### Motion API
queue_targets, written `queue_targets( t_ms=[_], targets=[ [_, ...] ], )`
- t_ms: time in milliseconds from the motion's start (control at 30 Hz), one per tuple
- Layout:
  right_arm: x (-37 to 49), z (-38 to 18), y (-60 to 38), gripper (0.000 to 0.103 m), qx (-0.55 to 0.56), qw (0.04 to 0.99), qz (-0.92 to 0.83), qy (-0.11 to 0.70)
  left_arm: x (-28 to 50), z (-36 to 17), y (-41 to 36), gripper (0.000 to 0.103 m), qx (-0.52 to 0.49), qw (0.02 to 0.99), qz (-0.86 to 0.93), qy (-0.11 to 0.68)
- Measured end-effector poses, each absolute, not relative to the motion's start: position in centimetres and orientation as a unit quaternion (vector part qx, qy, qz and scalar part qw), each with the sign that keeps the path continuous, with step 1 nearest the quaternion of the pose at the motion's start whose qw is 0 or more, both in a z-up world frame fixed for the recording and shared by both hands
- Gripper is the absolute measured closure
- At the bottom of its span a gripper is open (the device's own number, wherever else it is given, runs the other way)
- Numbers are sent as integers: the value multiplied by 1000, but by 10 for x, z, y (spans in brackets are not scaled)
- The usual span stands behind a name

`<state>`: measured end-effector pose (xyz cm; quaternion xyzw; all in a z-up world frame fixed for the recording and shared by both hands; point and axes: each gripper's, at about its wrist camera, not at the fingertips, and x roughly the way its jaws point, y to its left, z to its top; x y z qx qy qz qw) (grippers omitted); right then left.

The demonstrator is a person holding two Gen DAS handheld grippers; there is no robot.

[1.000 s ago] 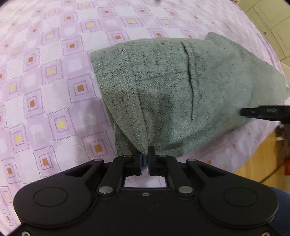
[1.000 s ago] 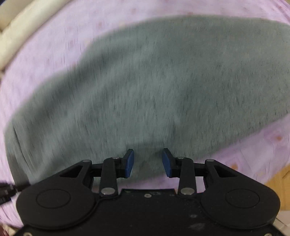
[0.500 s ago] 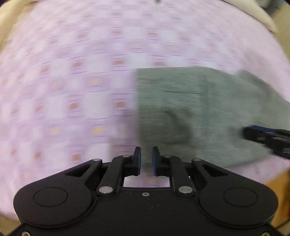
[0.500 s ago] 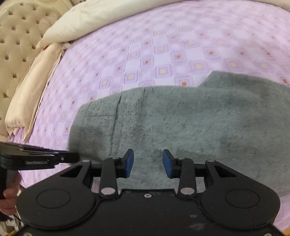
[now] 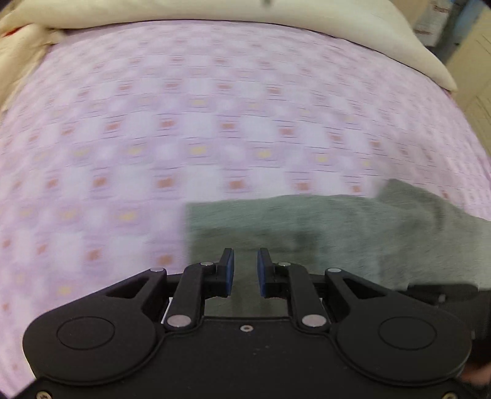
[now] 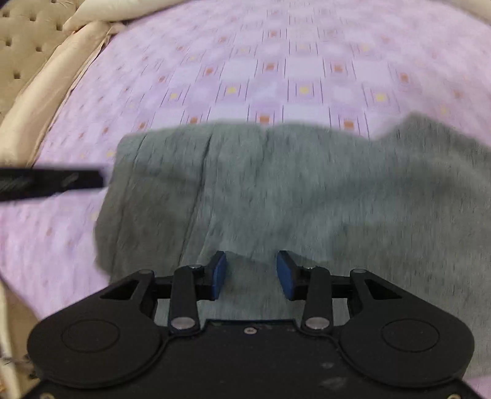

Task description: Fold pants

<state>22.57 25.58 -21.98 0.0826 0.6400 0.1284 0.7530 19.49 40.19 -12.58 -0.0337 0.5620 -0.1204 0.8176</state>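
Observation:
Grey-green pants [image 6: 291,190] lie folded on a lilac patterned bedsheet [image 6: 276,70]. In the left wrist view the pants [image 5: 337,233] fill the lower right. My left gripper [image 5: 245,271] hovers above their left edge, open by a narrow gap with nothing between its blue pads. My right gripper [image 6: 251,274] hangs over the near part of the pants, open wider and empty. The left gripper's black body [image 6: 52,181] shows at the left of the right wrist view, beside the pants' left end. Both views are blurred.
A cream duvet [image 5: 214,12] lies along the far side of the bed, and a tufted beige headboard [image 6: 24,36] stands at the upper left. Wooden cabinets [image 5: 472,61] are past the bed's right edge. The patterned sheet [image 5: 153,138] stretches bare beyond the pants.
My left gripper let go of the pants' edge, opened a little and rose, tilting up toward the far bed. My right gripper swung sideways across the pants, staying open.

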Motion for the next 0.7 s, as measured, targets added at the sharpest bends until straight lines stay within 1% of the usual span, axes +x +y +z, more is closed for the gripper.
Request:
queue_targets(
  t_ms=[133, 167, 200, 300, 367, 400, 433, 533, 600, 700],
  targets=[
    [221, -194, 214, 65, 88, 780, 99, 611, 208, -133, 357, 80, -16, 806, -159, 569],
    [224, -188, 204, 65, 85, 787, 93, 604, 211, -135, 346, 78, -9, 806, -164, 569],
    [227, -180, 195, 65, 78, 796, 87, 594, 212, -137, 339, 76, -1, 805, -167, 569],
    [240, -163, 168, 65, 43, 826, 81, 556, 208, -154, 322, 75, 8, 792, -156, 590],
    [253, -163, 155, 64, 27, 838, 95, 537, 199, -175, 326, 76, 2, 770, -141, 622],
    [261, -165, 150, 64, 19, 840, 103, 532, 191, -179, 330, 76, -6, 772, -137, 621],
    [273, -168, 149, 64, 7, 841, 111, 529, 184, -177, 334, 76, -11, 781, -136, 610],
    [300, -177, 143, 64, -27, 837, 137, 529, 177, -174, 336, 76, -16, 775, -123, 619],
    [317, -185, 141, 64, -27, 836, 152, 526, 175, -175, 334, 76, -14, 773, -111, 624],
    [343, -208, 142, 64, -34, 810, 189, 553, 171, -175, 324, 76, 9, 777, -98, 622]
  ],
)
